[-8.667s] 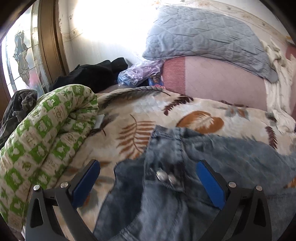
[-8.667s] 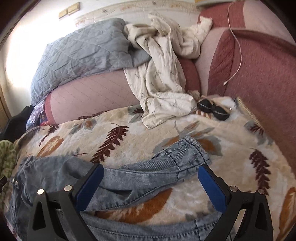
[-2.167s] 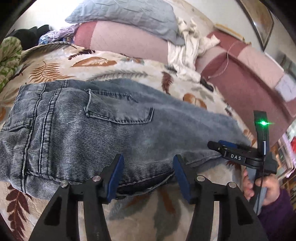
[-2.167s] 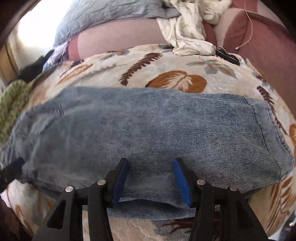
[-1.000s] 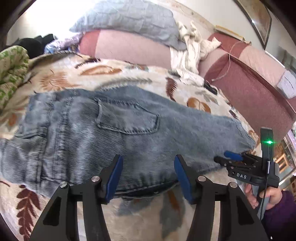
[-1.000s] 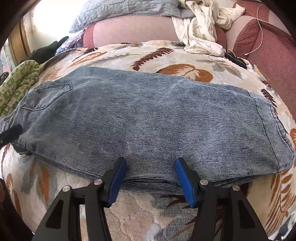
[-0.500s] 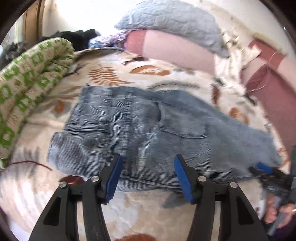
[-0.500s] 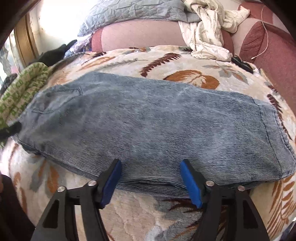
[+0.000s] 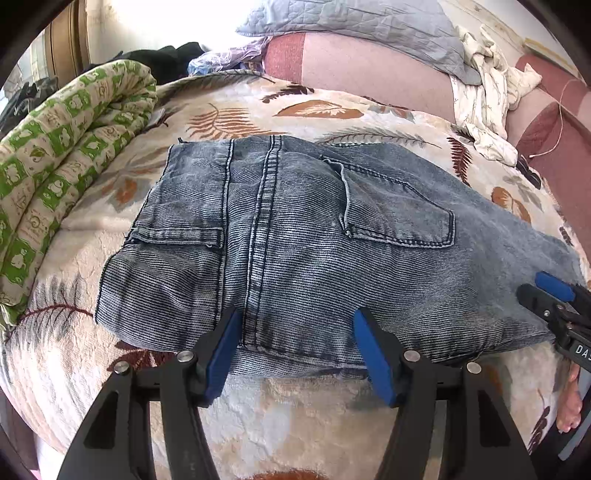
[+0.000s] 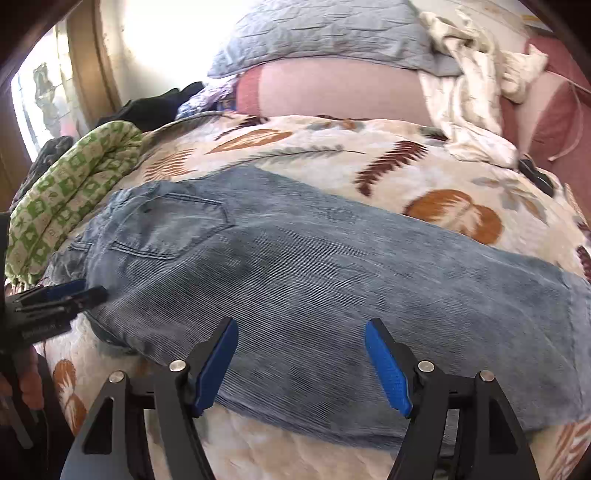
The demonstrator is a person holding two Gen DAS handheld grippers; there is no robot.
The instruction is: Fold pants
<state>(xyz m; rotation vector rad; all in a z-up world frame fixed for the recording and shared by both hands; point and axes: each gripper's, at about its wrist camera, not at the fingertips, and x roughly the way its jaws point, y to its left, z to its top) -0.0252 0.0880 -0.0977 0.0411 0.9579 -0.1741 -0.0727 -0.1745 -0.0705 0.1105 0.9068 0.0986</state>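
Observation:
Blue denim pants (image 9: 314,240) lie folded lengthwise on the leaf-print blanket (image 9: 258,114), back pocket up, waist to the left and legs to the right. My left gripper (image 9: 297,332) is open at the near edge of the seat, its jaws either side of the seam, holding nothing. My right gripper (image 10: 301,347) is open over the near edge of the legs (image 10: 332,277), holding nothing. Each gripper shows in the other's view: the right one (image 9: 554,295) at the right edge, the left one (image 10: 59,295) at the left edge.
A rolled green-patterned quilt (image 9: 55,158) lies along the left. A pink bolster (image 9: 369,70), a grey quilted pillow (image 9: 351,22) and a crumpled white garment (image 9: 487,96) sit at the back. Dark clothes (image 9: 159,55) are heaped at the back left. A small dark object (image 10: 535,177) lies at the right.
Both grippers have let go of the pants' near edge and drawn back a little. Both views have turned left toward the waist end. The pants lie flat on the blanket.

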